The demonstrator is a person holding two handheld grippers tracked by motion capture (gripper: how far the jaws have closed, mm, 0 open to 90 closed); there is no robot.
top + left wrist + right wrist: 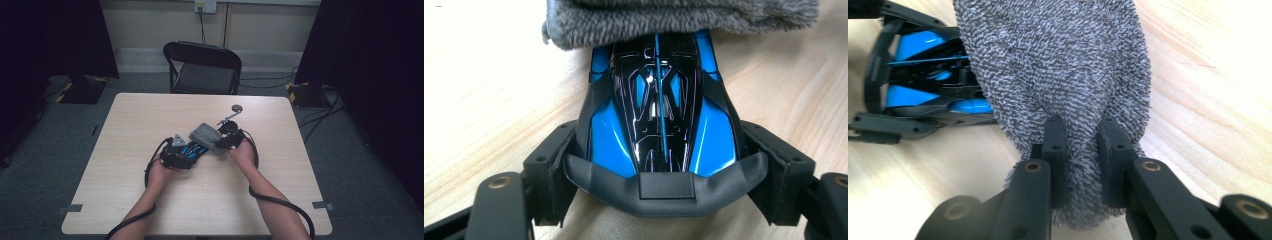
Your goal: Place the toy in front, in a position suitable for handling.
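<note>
A blue and black toy car (659,115) lies on the table with my left gripper (659,165) shut on its rear end, one pad against each side. A grey fluffy cloth (1058,75) covers the car's front end (923,75). My right gripper (1082,150) is shut on a fold of that cloth near its edge. In the high view the left gripper (179,152), the car (194,149), the cloth (205,135) and the right gripper (227,140) sit together at the table's middle, with the person's hands behind them.
A small round metal object on a stalk (234,112) lies on the wooden table (150,115) just beyond the right gripper. A black folding chair (202,67) stands behind the far edge. Cables trail from both grippers along the forearms.
</note>
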